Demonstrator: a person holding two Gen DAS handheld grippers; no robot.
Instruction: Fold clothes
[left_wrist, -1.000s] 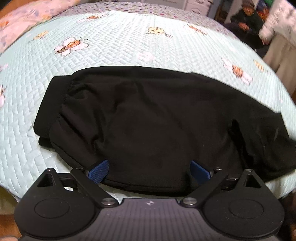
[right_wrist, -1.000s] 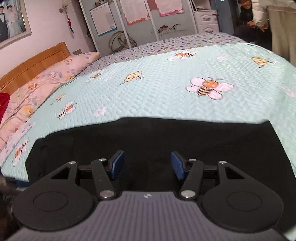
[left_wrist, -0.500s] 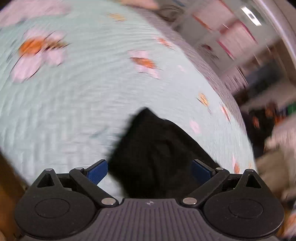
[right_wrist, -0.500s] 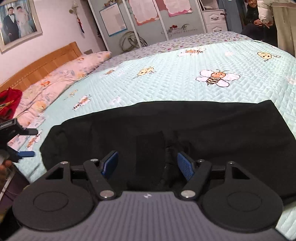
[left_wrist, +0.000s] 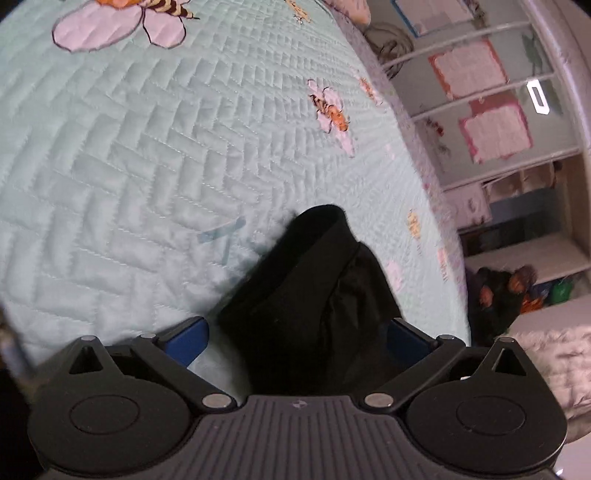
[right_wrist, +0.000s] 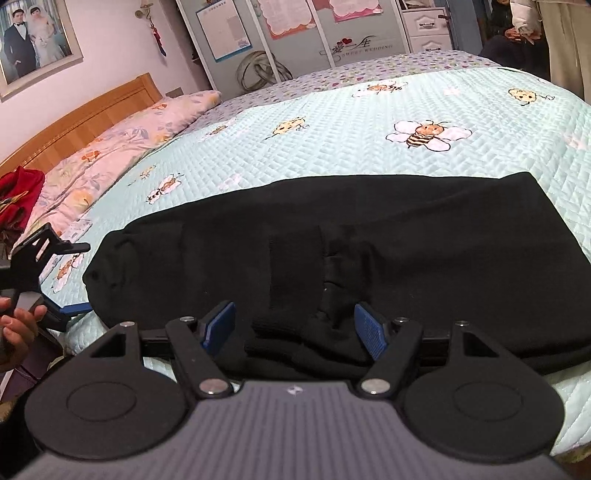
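The left gripper (left_wrist: 295, 338) sits rolled over in its own view, so the bed runs tilted across the frame and the room's cabinets stand sideways on the right edge. Its jaws are opening, very wide, with one end of the black garment (left_wrist: 314, 291) lying between the blue pads (left_wrist: 186, 339); neither pad presses the cloth. In the right wrist view the same gripper (right_wrist: 70, 277) appears at the left edge, one jaw above the other, held in the person's hand (right_wrist: 16, 326), whose fingers curl round its frame at the lower left.

The right gripper (right_wrist: 295, 326) points forward and down over the near edge of the bed. Its jaws are spread at a middling width, and a bunched fold of the garment's near hem lies between the pads (right_wrist: 369, 330); whether the right-hand pad touches the cloth cannot be told, and the left pad stands clear of it.

There is one black garment (right_wrist: 369, 258), spread crosswise over the lower middle of the right wrist frame on the pale green quilt (right_wrist: 332, 147). The quilt carries printed bees; one large bee (right_wrist: 428, 134) sits upper right of the garment. One floral pillow (right_wrist: 122, 147) lies at the upper left against one wooden headboard (right_wrist: 81, 122), with one red cloth (right_wrist: 18, 192) at the far left. One framed photograph (right_wrist: 33, 40) hangs in the upper left corner. Two people (right_wrist: 532, 33) stand or sit at the upper right edge.
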